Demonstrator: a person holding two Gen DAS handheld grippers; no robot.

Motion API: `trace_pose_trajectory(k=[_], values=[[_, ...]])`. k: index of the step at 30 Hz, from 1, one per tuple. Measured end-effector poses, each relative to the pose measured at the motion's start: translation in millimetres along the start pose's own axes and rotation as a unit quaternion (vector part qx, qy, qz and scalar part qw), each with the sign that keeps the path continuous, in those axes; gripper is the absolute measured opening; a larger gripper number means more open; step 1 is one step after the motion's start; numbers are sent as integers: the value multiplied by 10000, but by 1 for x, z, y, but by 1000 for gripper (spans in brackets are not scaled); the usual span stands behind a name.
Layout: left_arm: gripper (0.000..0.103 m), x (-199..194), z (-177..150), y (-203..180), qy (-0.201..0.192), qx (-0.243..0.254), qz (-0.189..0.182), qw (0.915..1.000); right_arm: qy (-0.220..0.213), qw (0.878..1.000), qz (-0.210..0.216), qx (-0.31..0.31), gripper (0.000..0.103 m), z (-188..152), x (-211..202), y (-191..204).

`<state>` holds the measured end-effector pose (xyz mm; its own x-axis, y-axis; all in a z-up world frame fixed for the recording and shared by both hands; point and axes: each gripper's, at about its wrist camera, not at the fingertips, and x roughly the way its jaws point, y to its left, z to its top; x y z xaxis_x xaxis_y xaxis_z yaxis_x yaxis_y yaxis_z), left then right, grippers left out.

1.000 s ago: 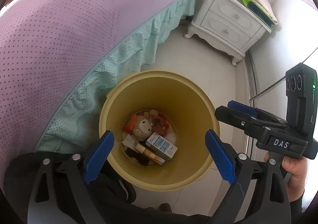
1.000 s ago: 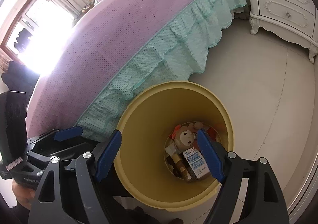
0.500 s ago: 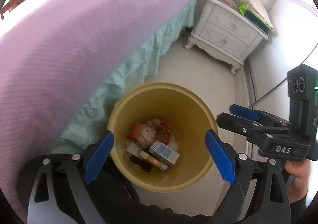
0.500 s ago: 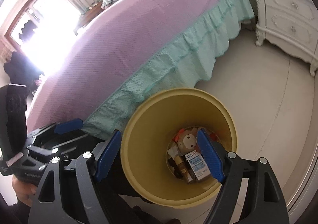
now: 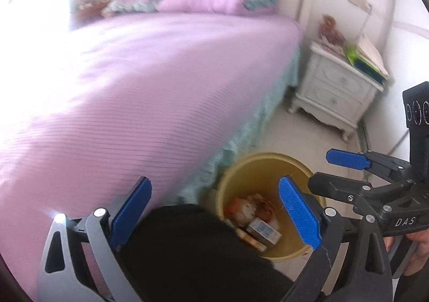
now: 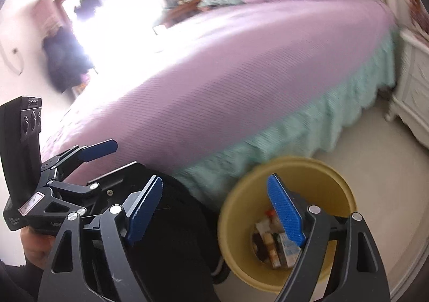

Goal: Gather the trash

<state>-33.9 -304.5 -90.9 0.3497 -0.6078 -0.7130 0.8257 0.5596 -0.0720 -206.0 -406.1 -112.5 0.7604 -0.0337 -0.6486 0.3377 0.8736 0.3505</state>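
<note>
A yellow trash bin (image 5: 257,168) stands on the floor beside the bed; it also shows in the right wrist view (image 6: 316,176). Inside lie a small doll (image 5: 245,208), a white and blue box (image 5: 264,231) and other bits of trash (image 6: 268,243). My left gripper (image 5: 214,210) is open and empty, raised above and left of the bin. My right gripper (image 6: 217,213) is open and empty, above the bin's left rim. The right gripper also shows at the right of the left wrist view (image 5: 356,170).
A bed with a purple cover (image 5: 134,87) and teal skirt (image 6: 308,127) fills the left. A white nightstand (image 5: 335,95) with books stands by the far wall. A black-clothed leg (image 5: 187,248) is below the grippers. Pale floor (image 6: 380,168) lies right of the bin.
Both grippers have lifted up and tilted away from the bin, so the bed and pillows now fill the views. The bin has dropped lower in both views. Both stay open.
</note>
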Motion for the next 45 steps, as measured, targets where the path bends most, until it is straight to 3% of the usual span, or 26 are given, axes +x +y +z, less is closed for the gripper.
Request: trace_pose_trajectory(k=[5,9,19,27,31,37,43,45], values=[[98,-40,-5,42,-387,-466,517,9968,-296,9968,413,-625,81,27,8,52],[99,-76,-12,74,-757,-716,1270,9864,-542,9899,822,-1020,87,47,16,98],[99,-159,-31,135,-1427,-1454,2519,9461,-753,9682,1732,-1641,93,67,31,187],[99,-191,-34,154,-1484,-1487,3580,9098,-721,9631,1883,-1786,93,64,32,214],[99,-197,-36,166,-1477,-1663,3564,9075,-715,9651,1825,-1735,94,64,35,217],[99,-205,-40,185,-1546,-1891,4100,8788,-573,9686,1777,-1644,94,67,47,217],[99,-212,-40,204,-1631,-2119,3959,8785,-487,9695,1719,-1675,94,70,60,224],[99,-213,-41,208,-1717,-2152,3987,8748,-442,9702,1693,-1678,94,71,64,226]])
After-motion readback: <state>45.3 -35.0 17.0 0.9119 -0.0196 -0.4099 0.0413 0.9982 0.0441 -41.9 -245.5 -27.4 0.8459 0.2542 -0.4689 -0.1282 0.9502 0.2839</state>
